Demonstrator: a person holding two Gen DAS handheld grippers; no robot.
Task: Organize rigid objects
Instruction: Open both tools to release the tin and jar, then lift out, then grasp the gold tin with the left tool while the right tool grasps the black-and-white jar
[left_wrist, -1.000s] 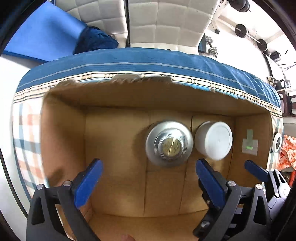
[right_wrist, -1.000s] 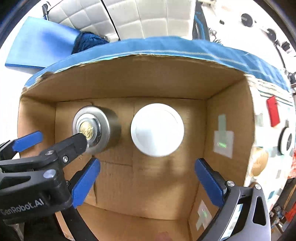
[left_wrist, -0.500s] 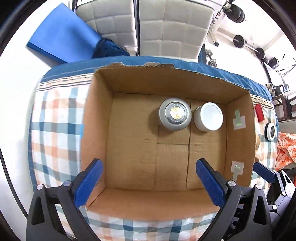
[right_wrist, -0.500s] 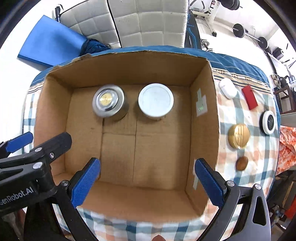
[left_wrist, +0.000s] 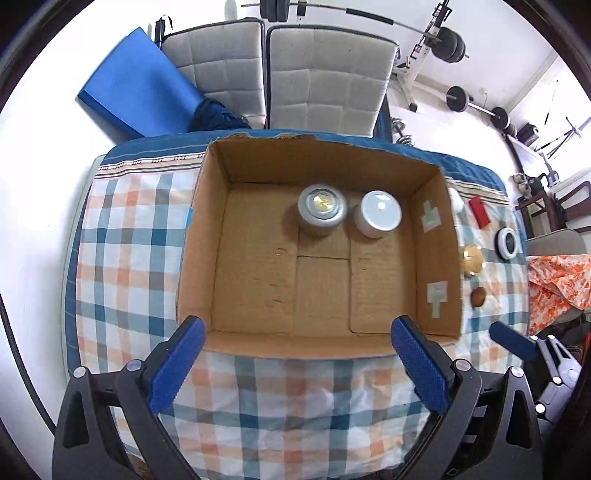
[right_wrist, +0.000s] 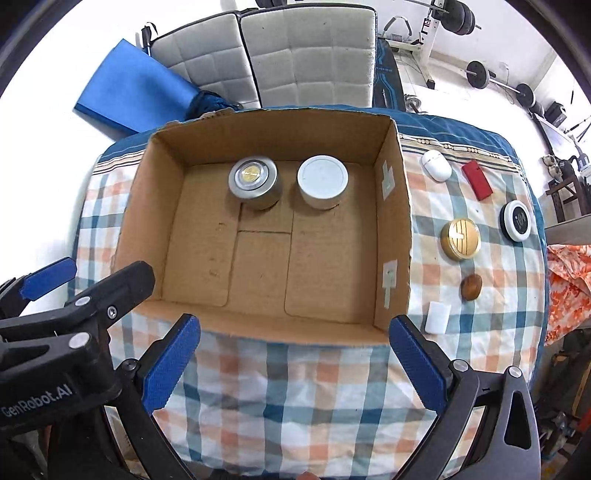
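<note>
— What is seen of the surface?

— A checked cloth (right_wrist: 280, 391) in blue, orange and white is spread over the table, with a dark blue band along the far edge. An open cardboard box (right_wrist: 140, 206) is set near the middle of it.

— And where are the task's things found?

— Two are stood inside the box against its far wall, just beside each other: a silver tin with a gold centre (right_wrist: 253, 178) and a white-lidded round container (right_wrist: 322, 177). The rest are laid on the cloth toward the right edge: a white oval piece (right_wrist: 436, 165) and a red block (right_wrist: 477, 180) near the far right corner, a black-and-white ring (right_wrist: 516, 221), a gold disc (right_wrist: 460, 239), a small brown piece (right_wrist: 471, 286) and a white rectangular piece (right_wrist: 436, 317) beside the box's right wall.

— How are the tongs held?

— The left gripper (left_wrist: 295, 365) and the right gripper (right_wrist: 295, 365) are both spread wide above the near edge, with nothing between the blue pads (right_wrist: 171, 363).

— The room?

— Grey padded panels (left_wrist: 325, 74), a blue mat (left_wrist: 136, 85) and barbells (left_wrist: 476, 107) are seen behind the table.
</note>
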